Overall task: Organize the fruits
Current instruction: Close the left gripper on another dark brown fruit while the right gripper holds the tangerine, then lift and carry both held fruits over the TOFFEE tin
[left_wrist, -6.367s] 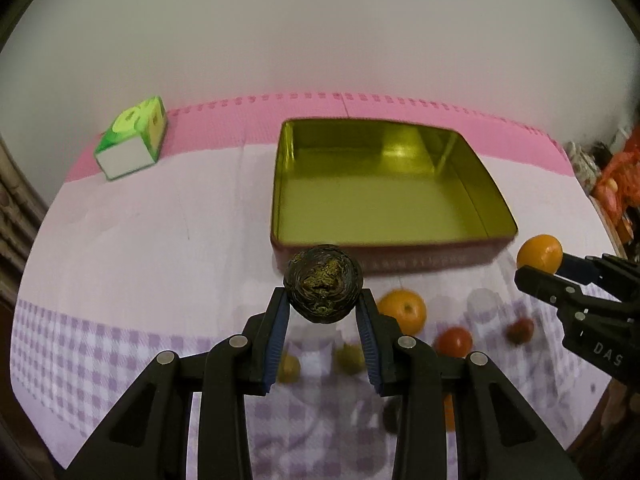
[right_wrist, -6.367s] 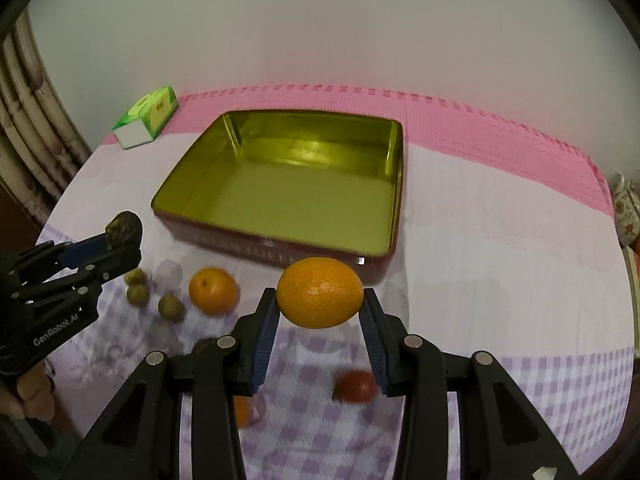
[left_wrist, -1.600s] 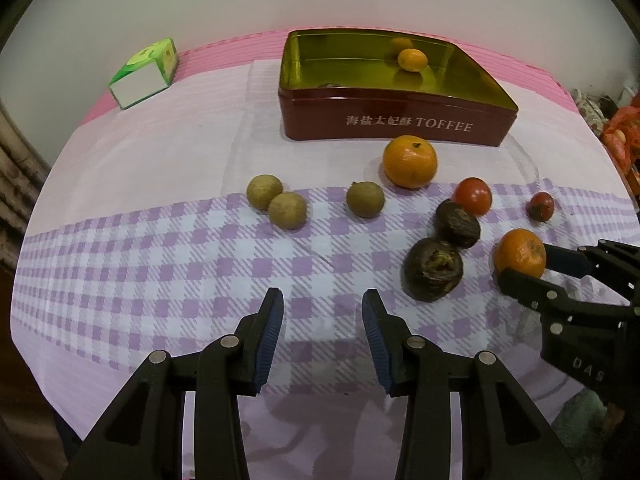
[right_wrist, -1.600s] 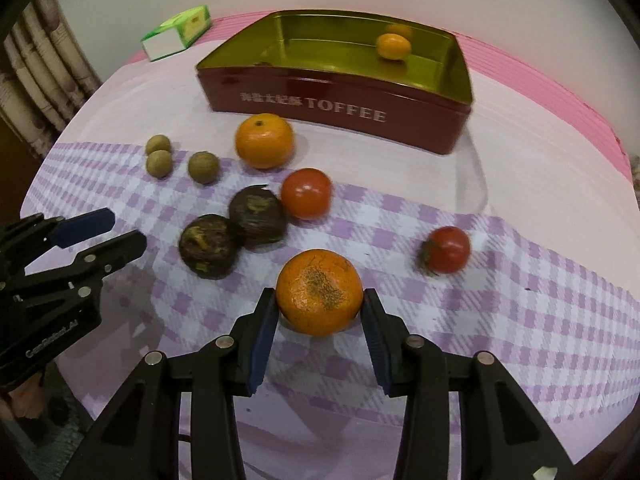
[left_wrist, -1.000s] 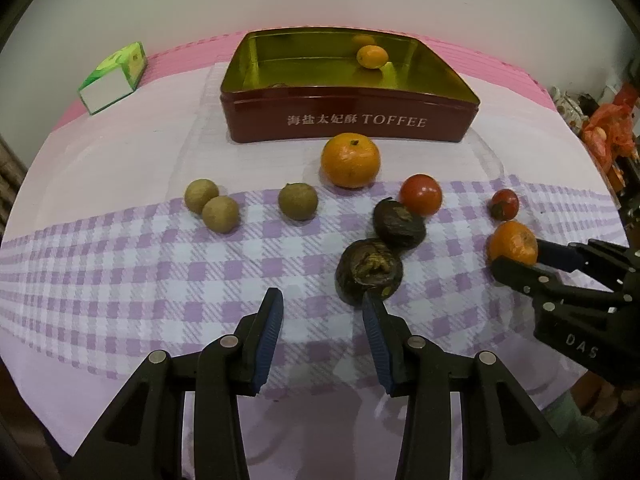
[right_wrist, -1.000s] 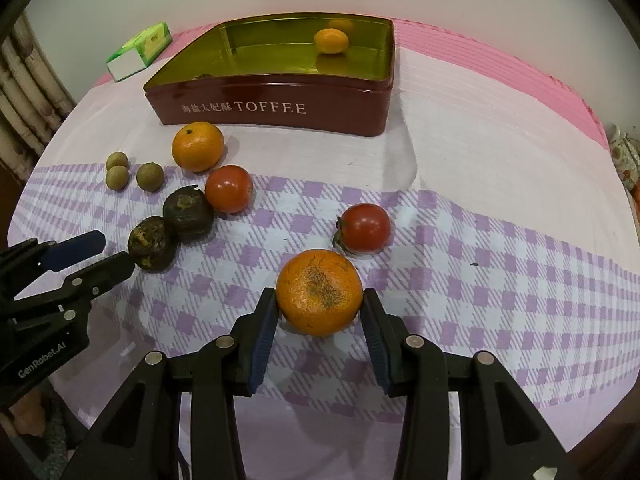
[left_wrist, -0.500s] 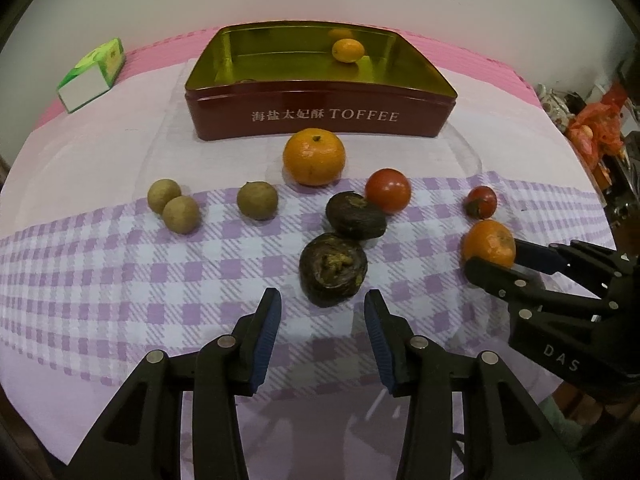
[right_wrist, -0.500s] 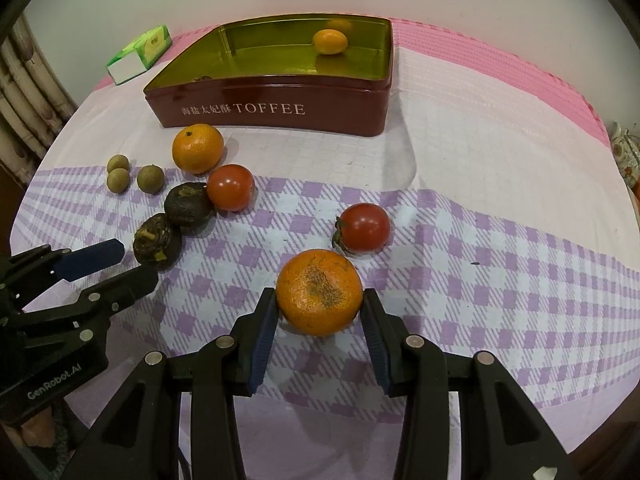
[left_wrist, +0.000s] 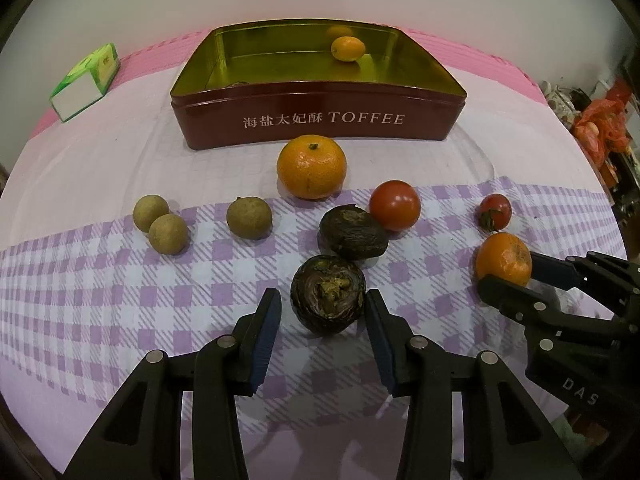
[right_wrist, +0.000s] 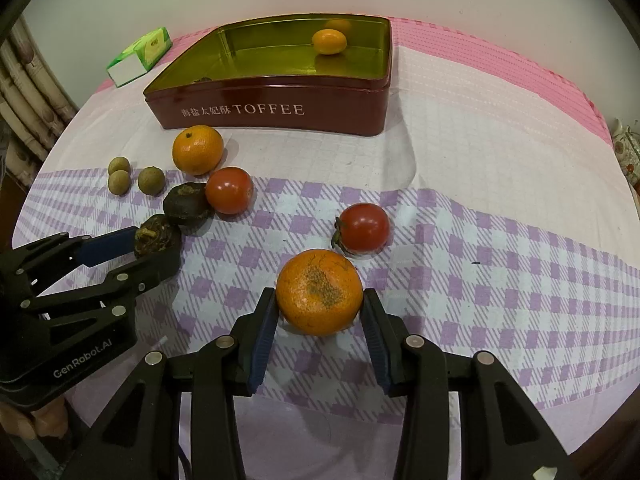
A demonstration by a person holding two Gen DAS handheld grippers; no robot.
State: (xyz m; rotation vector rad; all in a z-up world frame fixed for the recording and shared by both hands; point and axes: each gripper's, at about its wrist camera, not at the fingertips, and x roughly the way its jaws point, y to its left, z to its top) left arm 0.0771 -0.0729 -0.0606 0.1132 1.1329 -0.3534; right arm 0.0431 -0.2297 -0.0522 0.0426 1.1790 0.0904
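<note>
- So far, three small brown fruits [left_wrist: 168, 234] lie untouched at the left of the worktop [left_wrist: 100, 160].
- The left gripper [left_wrist: 323, 320] sits with fingers slightly apart around a dark wrinkled fruit [left_wrist: 327, 294], apparently not yet squeezing.
- The toffee tin [left_wrist: 320, 120] holds one small orange [left_wrist: 348, 49]; another dark fruit is barely visible inside.
- The right gripper [right_wrist: 320, 320] pinches a speckled orange [right_wrist: 319, 292]; two tomatoes remain.
</note>
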